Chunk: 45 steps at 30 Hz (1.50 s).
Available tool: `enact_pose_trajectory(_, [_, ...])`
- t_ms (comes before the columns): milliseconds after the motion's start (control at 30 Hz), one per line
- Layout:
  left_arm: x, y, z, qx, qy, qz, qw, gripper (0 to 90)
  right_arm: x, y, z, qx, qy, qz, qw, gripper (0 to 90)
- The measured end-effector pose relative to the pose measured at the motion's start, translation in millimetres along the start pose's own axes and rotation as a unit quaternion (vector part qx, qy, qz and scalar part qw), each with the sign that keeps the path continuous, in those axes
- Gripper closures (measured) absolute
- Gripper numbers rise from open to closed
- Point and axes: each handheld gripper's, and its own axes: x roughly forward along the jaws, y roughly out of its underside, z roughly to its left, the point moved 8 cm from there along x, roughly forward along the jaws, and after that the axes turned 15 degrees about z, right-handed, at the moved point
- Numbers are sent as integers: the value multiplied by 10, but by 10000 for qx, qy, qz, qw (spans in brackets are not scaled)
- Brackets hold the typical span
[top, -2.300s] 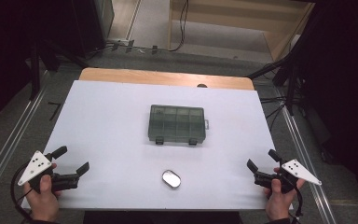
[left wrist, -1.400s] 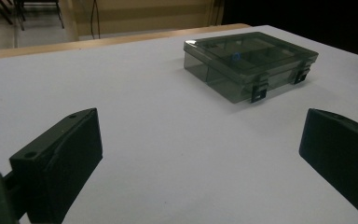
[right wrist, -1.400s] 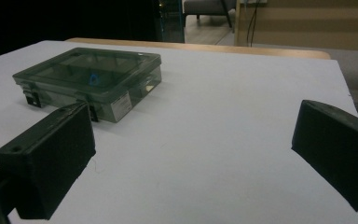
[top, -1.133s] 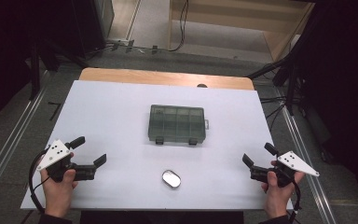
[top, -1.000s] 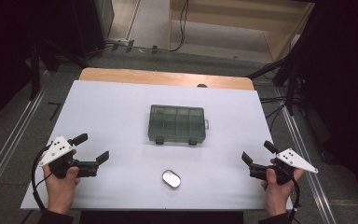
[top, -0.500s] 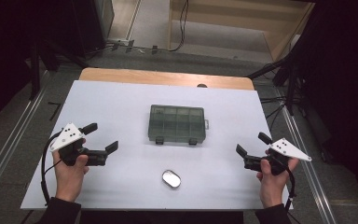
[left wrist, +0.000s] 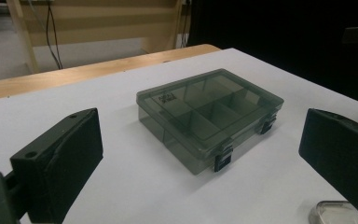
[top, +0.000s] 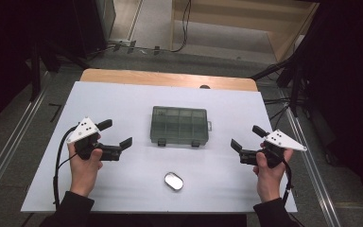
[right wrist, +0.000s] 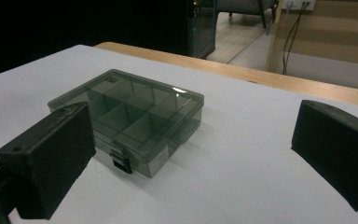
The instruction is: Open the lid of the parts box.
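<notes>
My left gripper [top: 115, 136] is up off the table with its jaws spread wide and nothing between them, left hand [top: 86, 158] wrapped around the grip, forearm coming in from the bottom edge and the jaws pointing right, toward the middle. The cable loops down off it along my wrist. Right gripper [top: 248, 138] is pretty much the mirror image: jaws gaping, holding nothing, right hand [top: 268, 165] gripping from below, jaws aimed left toward the centre. Both sit about level with the near edge of the box [top: 179, 125], one on each side and each a fair gap away from it, not touching. The box is a smoky see-through organiser with dividers inside, lid down, two dark latches on the side facing me, lying flat around the middle of the white table [top: 123, 99]. In the left gripper view the box [left wrist: 209, 115] lands right between the two jaws, well beyond them, with the latches on its front right side. In the right gripper view the box [right wrist: 130, 115] sits left of centre, partly behind the left-hand jaw. Closer to me, near the front of the table and about halfway between my hands, there's a small oval tin [top: 173, 180] lying flat; its edge also peeks in at the bottom right of the left gripper view.
</notes>
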Motion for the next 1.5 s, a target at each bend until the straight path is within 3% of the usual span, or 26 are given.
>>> enact_pose_trajectory(367, [208,-91,-32,-69,89,9,9999,27,103,-162,53,-145,-195,31,9997,0])
enact_pose_trajectory(500, [295,-117,-49,-111,204,18,9997,63,158,-206,75,-138,-294,31,9995,0])
enact_pose_trajectory(600, [366,-145,-74,-133,320,31,9994,146,224,-240,107,-98,-411,33,9991,0])
enact_pose_trajectory(733, [469,-173,-101,-140,363,76,9992,155,340,-274,170,-98,-541,100,9984,0])
enact_pose_trajectory(1033, [644,-169,-52,-365,236,151,9989,468,595,-258,261,-219,-737,345,9964,0])
enact_pose_trajectory(1167, [732,-100,-54,-251,263,355,9987,599,705,-233,287,-281,-857,466,9948,0])
enact_pose_trajectory(1233, [761,-60,-64,-221,324,437,9983,670,738,-222,285,-258,-883,461,9947,261])
enact_pose_trajectory(1300, [794,-14,-64,-228,377,528,9976,737,757,-207,304,-261,-1164,434,9919,290])
enact_pose_trajectory(1333, [811,7,-64,-223,399,576,9973,764,779,-192,300,-227,-1171,509,9916,342])
enact_pose_trajectory(1500, [883,117,-92,-134,458,788,9957,866,872,-88,274,-280,-929,894,9913,576])
